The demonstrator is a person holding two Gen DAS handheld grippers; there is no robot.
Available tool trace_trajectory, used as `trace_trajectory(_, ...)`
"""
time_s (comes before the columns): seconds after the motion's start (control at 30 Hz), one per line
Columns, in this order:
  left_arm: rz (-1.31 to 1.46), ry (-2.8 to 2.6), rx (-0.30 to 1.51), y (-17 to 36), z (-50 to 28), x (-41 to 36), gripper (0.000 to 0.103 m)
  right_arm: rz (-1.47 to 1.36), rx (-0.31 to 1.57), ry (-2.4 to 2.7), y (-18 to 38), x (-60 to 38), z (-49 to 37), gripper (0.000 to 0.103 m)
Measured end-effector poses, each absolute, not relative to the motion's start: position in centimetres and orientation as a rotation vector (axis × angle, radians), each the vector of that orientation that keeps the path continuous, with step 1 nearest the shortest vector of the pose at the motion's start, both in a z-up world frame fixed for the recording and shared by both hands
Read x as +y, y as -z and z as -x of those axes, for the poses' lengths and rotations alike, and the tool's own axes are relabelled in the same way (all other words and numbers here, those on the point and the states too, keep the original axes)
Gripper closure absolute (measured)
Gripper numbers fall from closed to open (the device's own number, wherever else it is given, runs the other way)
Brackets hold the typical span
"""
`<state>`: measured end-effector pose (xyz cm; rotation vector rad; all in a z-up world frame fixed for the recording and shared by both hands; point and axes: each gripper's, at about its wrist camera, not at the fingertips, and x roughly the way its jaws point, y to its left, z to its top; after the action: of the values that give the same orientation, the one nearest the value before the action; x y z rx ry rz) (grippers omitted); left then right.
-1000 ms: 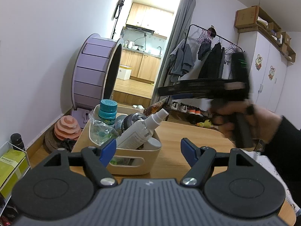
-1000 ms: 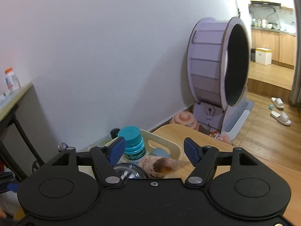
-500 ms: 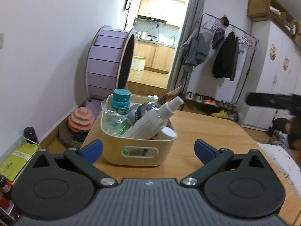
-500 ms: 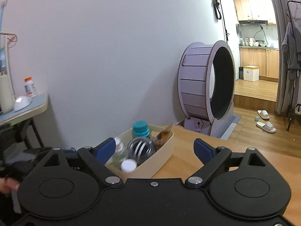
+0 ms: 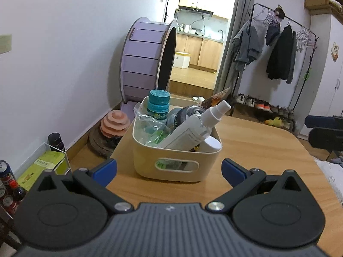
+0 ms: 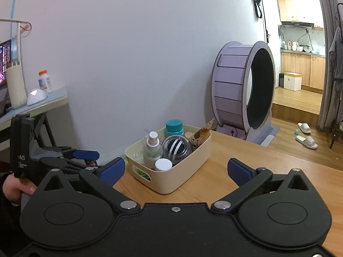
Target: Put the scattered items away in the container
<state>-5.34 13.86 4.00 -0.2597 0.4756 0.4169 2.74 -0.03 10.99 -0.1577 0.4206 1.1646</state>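
A cream bin (image 5: 178,165) stands on the wooden table (image 5: 257,145), filled with a teal-capped bottle (image 5: 158,105), a white spray bottle (image 5: 193,128), a clear ball with black stripes (image 6: 176,147), a brown packet (image 6: 202,133) and a crumpled plastic bag (image 5: 150,128). My left gripper (image 5: 169,170) is open just short of the bin's handle side, with nothing between its fingers. My right gripper (image 6: 175,169) is further back from the bin (image 6: 184,171), its jaws opening and empty. A hand (image 6: 15,188) holds the left gripper at the left edge of the right wrist view.
A purple exercise wheel (image 6: 242,98) stands on the floor beyond the table. A wire rack with bottles and cans (image 5: 32,167) sits low on the left. A side desk (image 6: 34,105) holds a pill bottle. A clothes rack (image 5: 278,49) lines the far wall.
Both grippers' jaws have spread wider. The right gripper has drawn back from over the bin toward the right. The left gripper has tilted, so the bin sits centred ahead.
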Motion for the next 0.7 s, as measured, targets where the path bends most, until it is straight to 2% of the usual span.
trace_trajectory(0.7,0.252,-0.440,0.554,-4.3,4.3,14.0,0.000,0.250,0.467,-1.168,-10.3,2.3,-3.0,0.000)
